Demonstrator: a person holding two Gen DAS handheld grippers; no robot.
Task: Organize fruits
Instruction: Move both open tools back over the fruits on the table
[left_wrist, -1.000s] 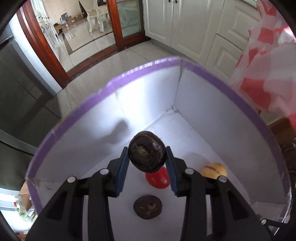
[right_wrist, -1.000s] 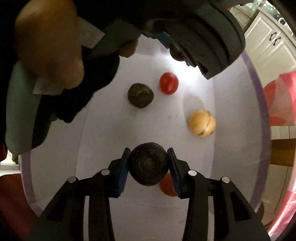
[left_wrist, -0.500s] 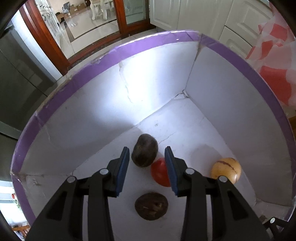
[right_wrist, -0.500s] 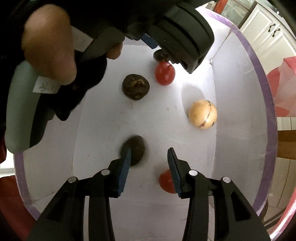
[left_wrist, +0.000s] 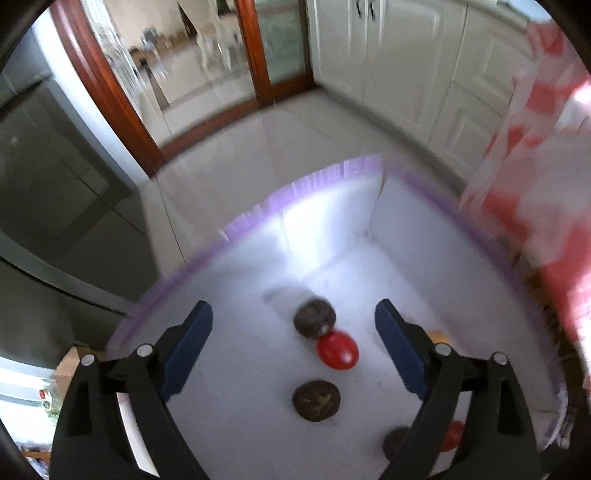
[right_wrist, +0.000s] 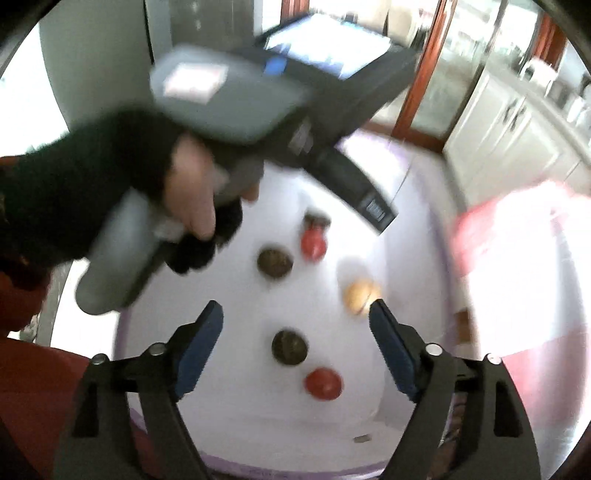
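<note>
Left wrist view: the left tool (left_wrist: 293, 325), just spread wide and empty, hangs over the white box (left_wrist: 325, 206); a dark fruit (left_wrist: 314, 324) touching a red fruit (left_wrist: 338, 349) lies straight ahead between its fingers. Right wrist view: the right tool (right_wrist: 295, 325), just spread too, holds nothing; another dark fruit (right_wrist: 290, 347) sits below it, nearer this hand, the yellow fruit (right_wrist: 358, 295) toward its right finger.

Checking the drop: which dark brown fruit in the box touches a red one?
The far dark fruit, resting against a red fruit; the other two lie apart.
</note>
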